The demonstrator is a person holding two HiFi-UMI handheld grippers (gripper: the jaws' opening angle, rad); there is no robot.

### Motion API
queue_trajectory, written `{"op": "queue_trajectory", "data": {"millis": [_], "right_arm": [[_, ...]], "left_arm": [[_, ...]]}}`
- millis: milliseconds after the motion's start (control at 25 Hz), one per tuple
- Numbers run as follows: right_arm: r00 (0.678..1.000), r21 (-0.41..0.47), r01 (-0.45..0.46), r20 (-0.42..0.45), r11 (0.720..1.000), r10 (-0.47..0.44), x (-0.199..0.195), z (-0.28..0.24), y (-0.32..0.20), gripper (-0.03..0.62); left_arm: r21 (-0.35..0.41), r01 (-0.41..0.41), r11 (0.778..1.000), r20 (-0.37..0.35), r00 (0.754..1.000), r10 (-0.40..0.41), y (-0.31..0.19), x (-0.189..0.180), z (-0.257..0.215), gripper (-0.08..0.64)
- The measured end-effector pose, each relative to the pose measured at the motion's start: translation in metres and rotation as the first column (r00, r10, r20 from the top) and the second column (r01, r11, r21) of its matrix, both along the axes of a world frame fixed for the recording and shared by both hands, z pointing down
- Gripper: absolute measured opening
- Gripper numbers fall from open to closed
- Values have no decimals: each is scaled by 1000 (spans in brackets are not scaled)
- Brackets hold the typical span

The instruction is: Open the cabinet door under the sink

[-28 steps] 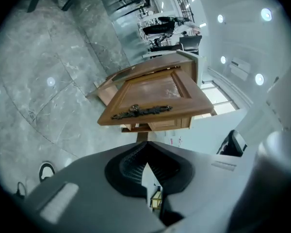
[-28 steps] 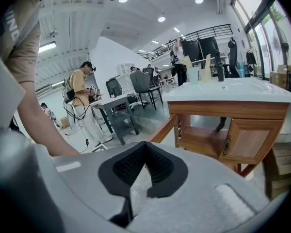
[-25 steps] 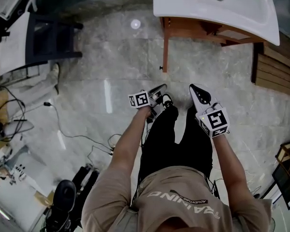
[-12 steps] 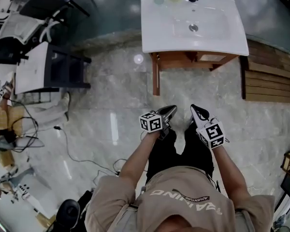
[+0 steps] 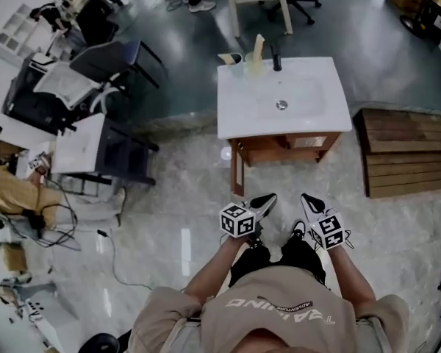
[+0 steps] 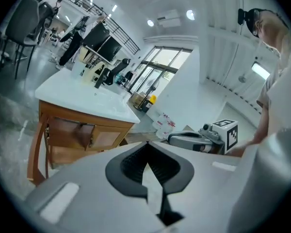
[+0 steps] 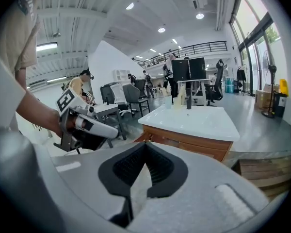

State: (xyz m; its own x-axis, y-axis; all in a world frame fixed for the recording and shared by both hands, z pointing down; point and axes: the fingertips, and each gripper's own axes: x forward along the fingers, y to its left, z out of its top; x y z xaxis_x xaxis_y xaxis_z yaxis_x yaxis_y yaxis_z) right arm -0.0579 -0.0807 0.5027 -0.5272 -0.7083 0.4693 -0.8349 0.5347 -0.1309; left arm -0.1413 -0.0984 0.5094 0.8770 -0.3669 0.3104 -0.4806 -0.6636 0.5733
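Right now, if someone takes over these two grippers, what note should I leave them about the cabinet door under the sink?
Left gripper: shut, empty, held in the air.
Right gripper: shut, empty, level beside it.
Sink cabinet: ahead of you, well clear of both grippers.
Cabinet door: the one at the head view's left stands swung out toward you.
Done: the opening looks finished.
Left: nothing obvious; check the door from closer if unsure.

Wooden pallet (image 5: 408,153) on the floor far right, grey office chair (image 5: 95,68) far left, white-topped cart (image 5: 81,147) nearer, loose cables (image 5: 112,250) near left.
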Motion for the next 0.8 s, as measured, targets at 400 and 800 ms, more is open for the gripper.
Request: {"op": "queue_trajectory", "data": {"millis": [400, 800], "right_arm": [[992, 74, -58, 116, 996, 49, 56, -51, -14, 2], [992, 208, -83, 114, 975, 60, 95, -112, -38, 2]], "left_arm": [[179, 51, 983, 110, 991, -71, -16, 30, -56, 15], [355, 84, 931, 120, 984, -134, -40, 54, -129, 17]]}}
